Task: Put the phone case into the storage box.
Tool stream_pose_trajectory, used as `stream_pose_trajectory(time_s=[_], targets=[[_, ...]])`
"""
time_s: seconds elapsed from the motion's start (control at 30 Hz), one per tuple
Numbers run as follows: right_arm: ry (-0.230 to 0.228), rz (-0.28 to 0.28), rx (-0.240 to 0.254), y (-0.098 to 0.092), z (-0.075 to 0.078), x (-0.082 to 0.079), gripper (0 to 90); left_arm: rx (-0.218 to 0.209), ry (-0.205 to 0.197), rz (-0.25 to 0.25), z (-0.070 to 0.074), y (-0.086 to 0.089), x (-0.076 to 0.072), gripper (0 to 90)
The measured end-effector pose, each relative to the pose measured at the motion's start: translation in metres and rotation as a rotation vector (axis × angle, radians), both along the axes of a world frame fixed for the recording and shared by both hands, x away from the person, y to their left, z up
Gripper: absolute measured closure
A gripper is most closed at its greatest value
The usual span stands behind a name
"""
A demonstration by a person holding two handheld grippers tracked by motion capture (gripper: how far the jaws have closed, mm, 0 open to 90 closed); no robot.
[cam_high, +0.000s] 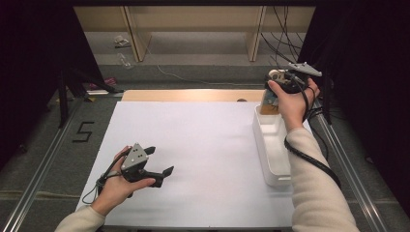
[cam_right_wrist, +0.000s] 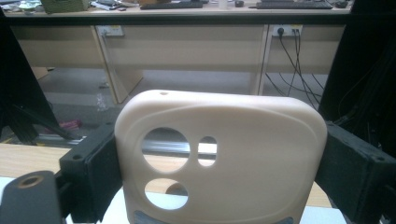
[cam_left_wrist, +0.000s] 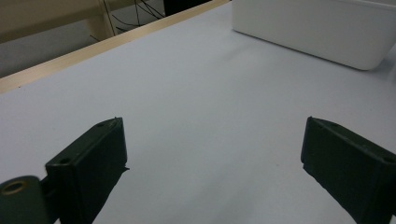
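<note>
My left gripper (cam_high: pixel 157 162) rests low over the white sheet (cam_high: pixel 193 145), jaws wide apart with nothing between them — it is idle. At the right, my right gripper (cam_high: pixel 273 99) is raised over the far end of the white tray (cam_high: pixel 273 154), and its jaws are clamped on the two sides of a beige phone case (cam_right_wrist: pixel 219 158), which stands upright in the grip. I judge this is the carry step. Next I must decide the place — probably lower the case into the tray — and open only when it rests.
</note>
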State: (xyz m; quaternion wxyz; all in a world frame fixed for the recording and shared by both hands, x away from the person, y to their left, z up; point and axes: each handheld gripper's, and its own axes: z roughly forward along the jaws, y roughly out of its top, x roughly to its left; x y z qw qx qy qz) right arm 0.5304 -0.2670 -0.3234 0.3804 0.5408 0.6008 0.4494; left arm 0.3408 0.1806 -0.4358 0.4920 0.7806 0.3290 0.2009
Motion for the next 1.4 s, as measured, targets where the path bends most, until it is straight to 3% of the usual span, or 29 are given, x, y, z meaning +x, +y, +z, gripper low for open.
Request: stream_pose_trajectory(time_s=[1.4], targets=[[0.004, 0.007, -0.027, 0.0011, -0.0070, 0.0089, 11.8, -0.001, -0.001, -0.004, 0.0002, -0.0011, -0.0004, 6.7]])
